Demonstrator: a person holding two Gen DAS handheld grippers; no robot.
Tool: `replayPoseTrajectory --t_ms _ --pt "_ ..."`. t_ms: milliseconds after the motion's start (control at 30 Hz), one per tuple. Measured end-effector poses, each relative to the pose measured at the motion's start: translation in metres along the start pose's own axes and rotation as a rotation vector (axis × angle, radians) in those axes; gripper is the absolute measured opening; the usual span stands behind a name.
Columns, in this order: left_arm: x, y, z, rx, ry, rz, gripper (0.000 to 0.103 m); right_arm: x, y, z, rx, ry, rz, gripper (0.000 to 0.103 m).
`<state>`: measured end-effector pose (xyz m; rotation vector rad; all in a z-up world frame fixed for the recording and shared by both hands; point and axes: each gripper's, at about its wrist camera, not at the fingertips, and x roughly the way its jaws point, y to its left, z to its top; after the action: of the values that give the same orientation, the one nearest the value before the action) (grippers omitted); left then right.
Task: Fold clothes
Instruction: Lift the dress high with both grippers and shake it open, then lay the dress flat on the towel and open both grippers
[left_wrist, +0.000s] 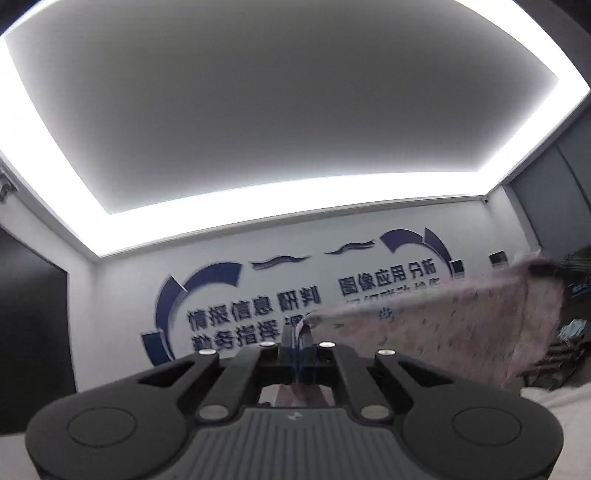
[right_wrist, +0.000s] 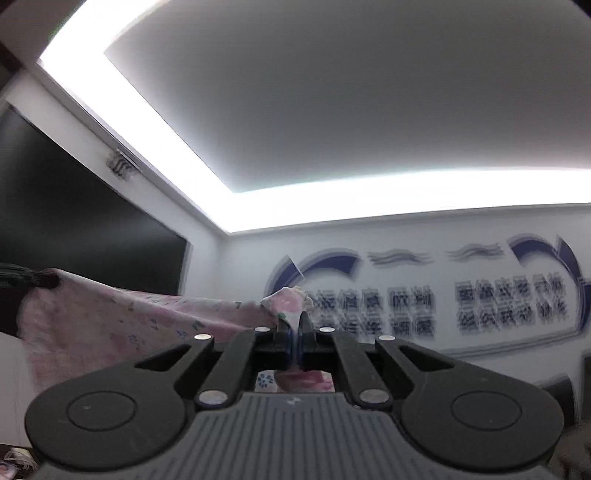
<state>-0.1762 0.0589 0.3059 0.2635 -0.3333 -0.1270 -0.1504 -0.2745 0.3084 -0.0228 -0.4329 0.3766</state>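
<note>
Both wrist cameras are pointing upward toward the ceiling (left_wrist: 258, 110) and the far wall (left_wrist: 122, 280), and both views are carrying some motion blur.

Left gripper (left_wrist: 300, 334): its jaws are pressing together on a corner of the pink floral garment (left_wrist: 443, 332). The cloth is bunching just above the jaw tips and more of it is showing below them, behind the linkage. From the pinch, the garment is stretching away to the right of the jaws and rising toward a dark object at the far right edge, too blurred to identify.

Right gripper (right_wrist: 294, 325): its jaws are likewise closing tightly on the garment (right_wrist: 110, 325), with a crumpled tuft standing up just above the tips and pink fabric visible beneath them. The cloth is running off to the left of these jaws as a taut, slightly sagging sheet, ending at a dark object at the left edge.

The garment is hanging in the air between the two pinch points, spread wide; its lower hem is drooping below the level of the jaws.

Blue wall lettering (left_wrist: 255, 321) is sitting directly beyond the left jaws; in the right wrist view it is lying to the right of the jaws and is smeared.
</note>
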Motion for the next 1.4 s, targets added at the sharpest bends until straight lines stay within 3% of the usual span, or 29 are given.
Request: replayPoseTrajectory --t_ms 67,133,200,233,300,367,433,467,500,533,600,667,767,867,900,933,967,1000,1033,1200,1400 --pt "-0.02 -0.007 -0.033 -0.022 0.073 -0.017 0.001 -0.024 0.013 -0.013 -0.043 0.04 0.058 0.003" --pt "-0.038 -0.019 -0.087 -0.062 0.213 -0.029 0.001 -0.046 0.027 -0.028 -0.09 0.093 0.111 0.003" --pt "-0.058 -0.03 -0.148 -0.125 0.388 -0.062 0.004 -0.062 0.04 -0.069 -0.108 0.258 0.176 0.003" --pt "-0.073 -0.037 -0.179 -0.168 0.487 -0.097 0.011 -0.068 0.045 -0.096 -0.099 0.373 0.224 0.003" --pt "-0.104 -0.052 -0.241 -0.253 0.68 -0.169 0.014 -0.082 0.053 -0.149 -0.068 0.631 0.335 0.009" --pt "-0.132 -0.061 -0.27 -0.337 0.754 -0.192 0.014 -0.099 0.05 -0.189 -0.012 0.806 0.401 0.016" --pt "-0.136 -0.061 -0.264 -0.382 0.708 -0.218 0.015 -0.115 0.04 -0.211 0.055 0.873 0.392 0.042" --pt "-0.138 -0.061 -0.26 -0.402 0.68 -0.231 0.021 -0.117 0.034 -0.213 0.083 0.867 0.345 0.049" --pt "-0.139 -0.061 -0.255 -0.423 0.652 -0.244 0.04 -0.118 0.027 -0.215 0.11 0.858 0.29 0.055" --pt "-0.133 -0.064 -0.252 -0.426 0.638 -0.255 0.058 -0.12 0.023 -0.217 0.129 0.852 0.216 0.057" --pt "-0.116 -0.074 -0.249 -0.413 0.637 -0.272 0.062 -0.098 -0.004 -0.237 0.221 0.88 0.04 0.057" --pt "-0.088 -0.097 -0.26 -0.389 0.704 -0.276 0.061 -0.077 -0.027 -0.269 0.378 0.932 -0.077 0.057" --pt "-0.069 -0.116 -0.285 -0.339 0.794 -0.253 0.053 -0.047 -0.028 -0.311 0.507 1.037 -0.108 0.057" --pt "-0.052 -0.123 -0.31 -0.281 0.857 -0.201 0.035 -0.035 0.0 -0.325 0.492 1.054 -0.025 0.057" --pt "-0.051 -0.122 -0.316 -0.286 0.866 -0.196 0.019 -0.036 0.004 -0.322 0.479 1.047 -0.03 0.051" --pt "-0.051 -0.12 -0.321 -0.305 0.881 -0.19 0.002 -0.038 0.006 -0.317 0.465 1.037 -0.046 0.031" --pt "-0.05 -0.117 -0.323 -0.325 0.889 -0.186 0.003 -0.041 0.008 -0.312 0.451 1.028 -0.061 0.016" --pt "-0.049 -0.114 -0.324 -0.345 0.896 -0.183 0.002 -0.043 0.011 -0.308 0.437 1.018 -0.076 0.006" --pt "-0.051 -0.112 -0.321 -0.362 0.9 -0.193 0.001 -0.045 0.013 -0.303 0.422 1.008 -0.091 0.004" --pt "-0.061 -0.113 -0.297 -0.463 0.899 -0.318 0.0 -0.057 0.017 -0.279 0.376 0.952 -0.167 0.003" --pt "-0.07 -0.13 -0.291 -0.454 0.927 -0.455 0.001 -0.115 0.002 -0.243 0.334 1.032 -0.345 0.004"
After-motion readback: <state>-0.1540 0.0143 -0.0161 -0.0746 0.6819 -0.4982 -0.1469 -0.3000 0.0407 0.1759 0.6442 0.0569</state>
